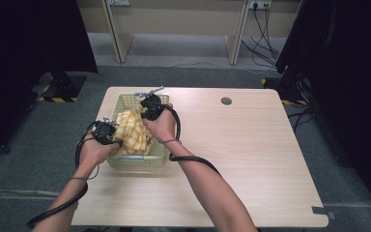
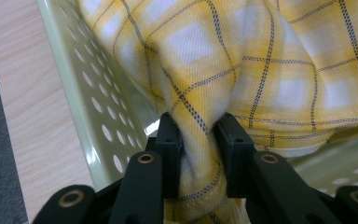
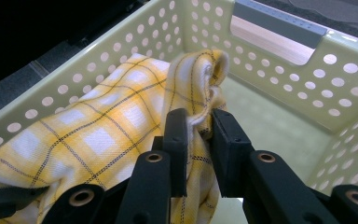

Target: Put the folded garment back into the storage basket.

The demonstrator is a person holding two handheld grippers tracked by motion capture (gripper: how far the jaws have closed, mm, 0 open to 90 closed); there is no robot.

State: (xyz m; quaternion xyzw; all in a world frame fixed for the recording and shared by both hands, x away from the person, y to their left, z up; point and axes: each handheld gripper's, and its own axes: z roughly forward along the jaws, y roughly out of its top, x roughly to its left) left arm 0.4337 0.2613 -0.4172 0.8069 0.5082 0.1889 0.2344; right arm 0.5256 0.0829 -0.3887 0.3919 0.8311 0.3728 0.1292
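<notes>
A pale wood table [image 1: 251, 159] is set in a dim room with grey carpet, and a perforated green basket [image 1: 125, 161] is parked near its left edge with a yellow check cloth [image 1: 131, 133] bunched up inside and partly lifted over the rim. The cloth's pinched at two spots, a fold by the left gripper [image 2: 197, 154] and a hemmed edge by the right gripper [image 3: 199, 151], probably so it can be spread or lifted out evenly. Both forearms are reached in from the near side, hands kept close together over the basket, right one further back.
</notes>
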